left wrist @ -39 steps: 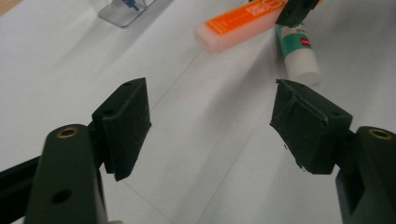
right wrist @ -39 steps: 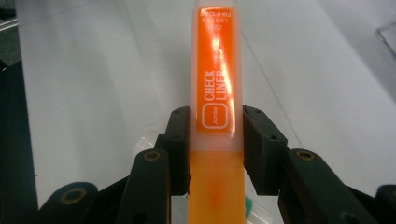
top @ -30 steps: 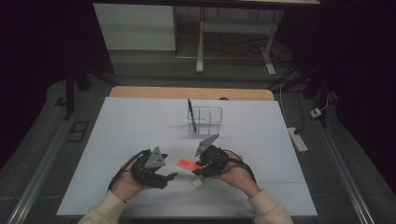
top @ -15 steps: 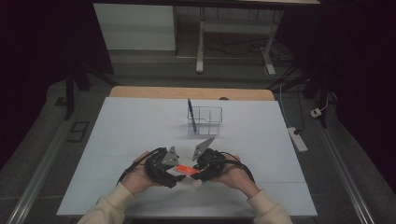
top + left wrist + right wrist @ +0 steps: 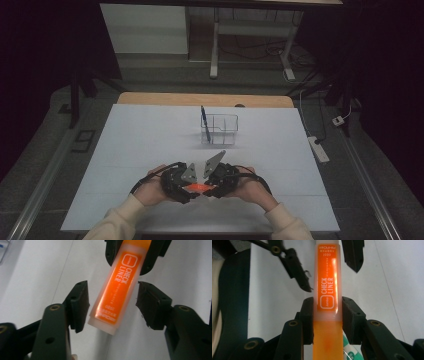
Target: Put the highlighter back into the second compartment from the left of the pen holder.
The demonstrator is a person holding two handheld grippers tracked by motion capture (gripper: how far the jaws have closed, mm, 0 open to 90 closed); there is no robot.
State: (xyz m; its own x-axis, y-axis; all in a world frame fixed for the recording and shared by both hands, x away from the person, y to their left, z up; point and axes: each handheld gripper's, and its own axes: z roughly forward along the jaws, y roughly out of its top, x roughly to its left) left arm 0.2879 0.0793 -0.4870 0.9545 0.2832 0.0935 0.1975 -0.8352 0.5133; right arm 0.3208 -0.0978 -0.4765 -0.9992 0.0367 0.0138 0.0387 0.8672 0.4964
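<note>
- Near the table's [image 5: 125, 150] front edge, my two grippers meet tip to tip, low over the white top.
- My right gripper [image 5: 327, 312] pinches the orange marker [image 5: 327, 290] across its body, pads pressed on both sides.
- My left gripper [image 5: 112, 305] has just been closing, the marker's capped end between its jaws; in the left gripper view the pads stand off it on both sides.
- Farther back stands a clear holder [image 5: 219, 129] with a blue pen [image 5: 204, 121] upright in it.
</note>
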